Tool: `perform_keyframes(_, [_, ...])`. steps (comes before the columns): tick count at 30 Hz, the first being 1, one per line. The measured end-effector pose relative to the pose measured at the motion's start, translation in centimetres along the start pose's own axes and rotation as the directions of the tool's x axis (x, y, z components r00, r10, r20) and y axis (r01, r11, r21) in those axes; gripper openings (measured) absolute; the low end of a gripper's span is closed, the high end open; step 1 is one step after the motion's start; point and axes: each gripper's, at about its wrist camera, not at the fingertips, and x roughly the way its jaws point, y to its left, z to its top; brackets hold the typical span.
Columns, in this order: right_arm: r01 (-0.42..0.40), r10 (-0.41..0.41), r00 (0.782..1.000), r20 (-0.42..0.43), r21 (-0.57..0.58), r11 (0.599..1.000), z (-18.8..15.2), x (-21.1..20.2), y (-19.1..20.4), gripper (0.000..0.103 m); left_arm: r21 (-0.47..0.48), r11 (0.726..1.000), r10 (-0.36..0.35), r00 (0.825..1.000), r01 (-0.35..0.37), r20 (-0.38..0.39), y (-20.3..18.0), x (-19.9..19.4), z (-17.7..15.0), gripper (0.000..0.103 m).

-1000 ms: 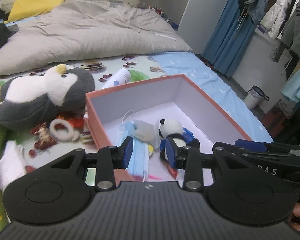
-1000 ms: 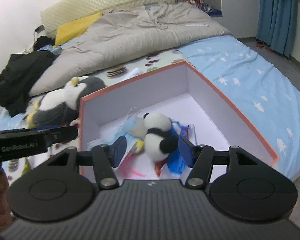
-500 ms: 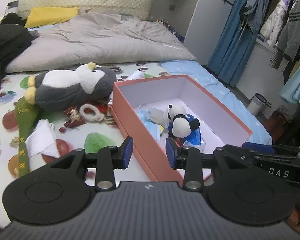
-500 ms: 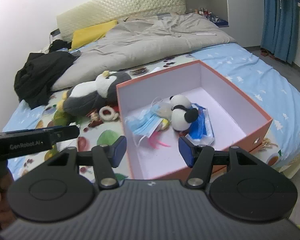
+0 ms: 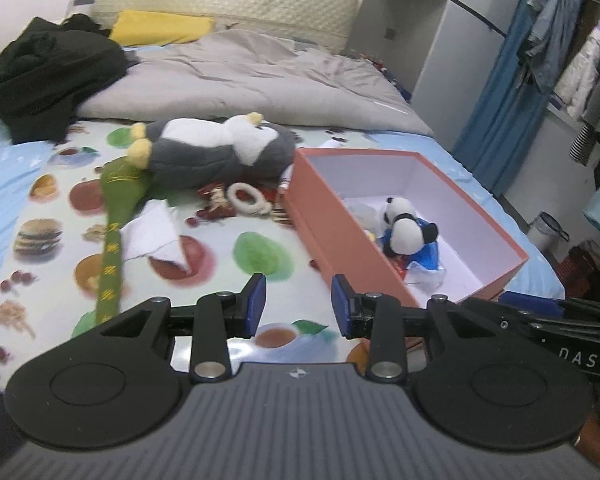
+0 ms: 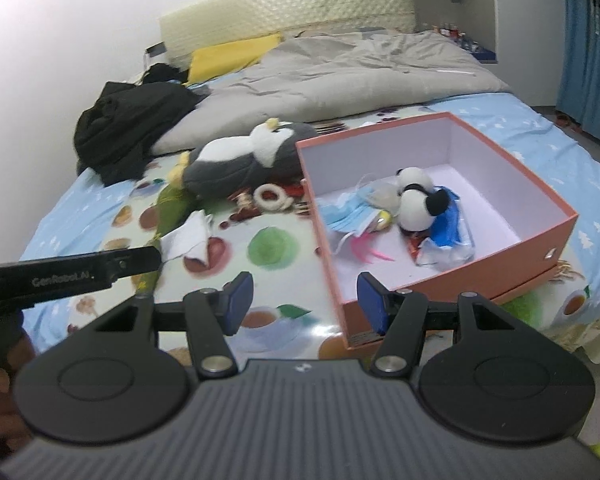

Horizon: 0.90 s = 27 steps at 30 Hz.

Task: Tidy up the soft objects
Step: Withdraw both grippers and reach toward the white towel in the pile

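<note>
Hovering gripper (image 6: 305, 301) (jaws apart, empty) near the orange box (image 6: 452, 280).

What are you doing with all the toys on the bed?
A person is tidying soft things into the orange box on the bed, using a gripper in each hand. A small panda plush, a blue face mask and a blue packet already lie inside. The big penguin plush, a white ring and a white cloth are outside, left of the box. The left gripper and right gripper are both open and empty, hanging in front of the box.
</note>
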Motion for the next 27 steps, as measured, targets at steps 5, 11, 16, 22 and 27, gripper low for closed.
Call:
perform_keyframes(5, [-0.036, 0.036, 0.999, -0.003, -0.047, 0.998, -1.3, -0.3, 1.8, 0.06, -0.027, 0.999, 0.035, 0.999, -0.034, 0.021, 1.5, -1.4, -1.5, 0.046])
perform_keyframes(11, [-0.072, 0.071, 0.997, -0.026, -0.07, 0.995, -3.1, 0.5, 3.4, 0.06, -0.043, 0.997, 0.07, 0.997, -0.068, 0.029, 3.5, -1.7, -3.1, 0.047])
perform_keyframes(16, [-0.087, 0.082, 0.995, -0.056, -0.096, 0.992, -3.7, 1.7, 4.6, 0.06, -0.077, 0.994, 0.079, 0.997, -0.077, 0.016, 5.1, -0.6, -3.4, 0.048])
perform_keyframes(22, [-0.084, 0.074, 0.994, -0.084, -0.113, 0.99, -3.4, 4.5, 5.3, 0.06, -0.106, 0.989, 0.097, 0.995, -0.099, -0.025, 7.2, 2.7, -3.5, 0.049])
perform_keyframes(27, [-0.088, 0.074, 0.992, -0.1, -0.14, 0.986, -2.8, 7.6, 6.1, 0.06, -0.119, 0.986, 0.116, 0.993, -0.12, -0.036, 9.0, 5.9, -2.5, 0.049])
